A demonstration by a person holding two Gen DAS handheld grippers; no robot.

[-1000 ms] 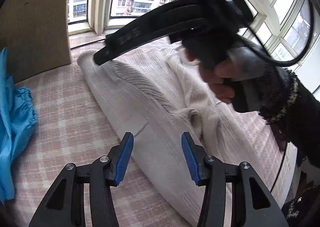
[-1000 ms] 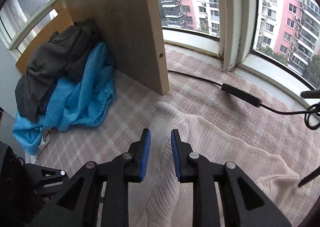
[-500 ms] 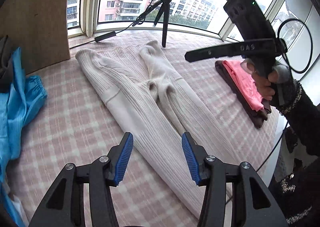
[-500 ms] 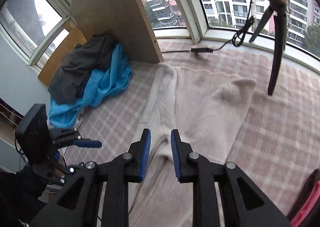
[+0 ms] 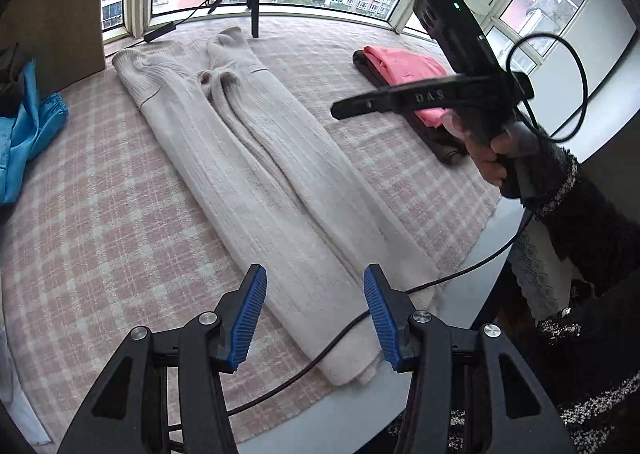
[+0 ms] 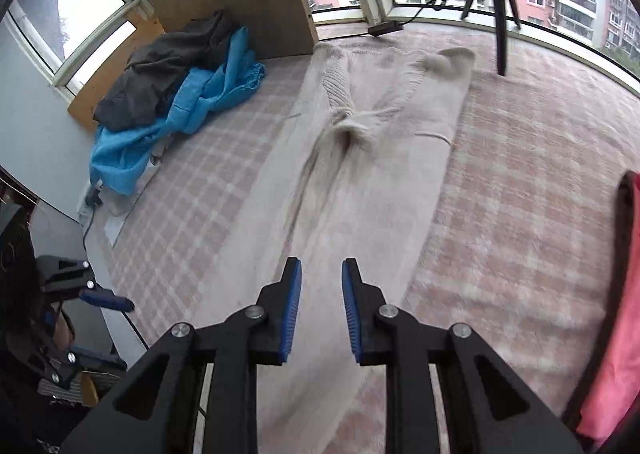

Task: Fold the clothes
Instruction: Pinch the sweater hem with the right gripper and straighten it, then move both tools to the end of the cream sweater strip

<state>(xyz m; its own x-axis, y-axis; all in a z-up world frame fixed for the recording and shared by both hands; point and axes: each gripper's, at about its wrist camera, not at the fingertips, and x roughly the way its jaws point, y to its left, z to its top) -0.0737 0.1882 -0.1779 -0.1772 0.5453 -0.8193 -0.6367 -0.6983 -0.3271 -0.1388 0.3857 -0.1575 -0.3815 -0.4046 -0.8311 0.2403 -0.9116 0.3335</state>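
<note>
Cream knit garment (image 5: 256,157) lies folded lengthwise on the checked blanket (image 5: 92,221), both your grippers empty, left gripper (image 5: 314,318) parted wide, right gripper (image 6: 318,308) narrowly apart; the trailing cable (image 5: 320,354) could snag its near hem.

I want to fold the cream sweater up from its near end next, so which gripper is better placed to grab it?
Left. The left gripper hangs open right over the cream sweater's near end. The right gripper sits farther up it, nearly closed.

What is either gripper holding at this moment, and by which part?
Nothing. The left gripper and right gripper both hang above the cream knit garment with jaws apart and no fabric between the pads.
</note>
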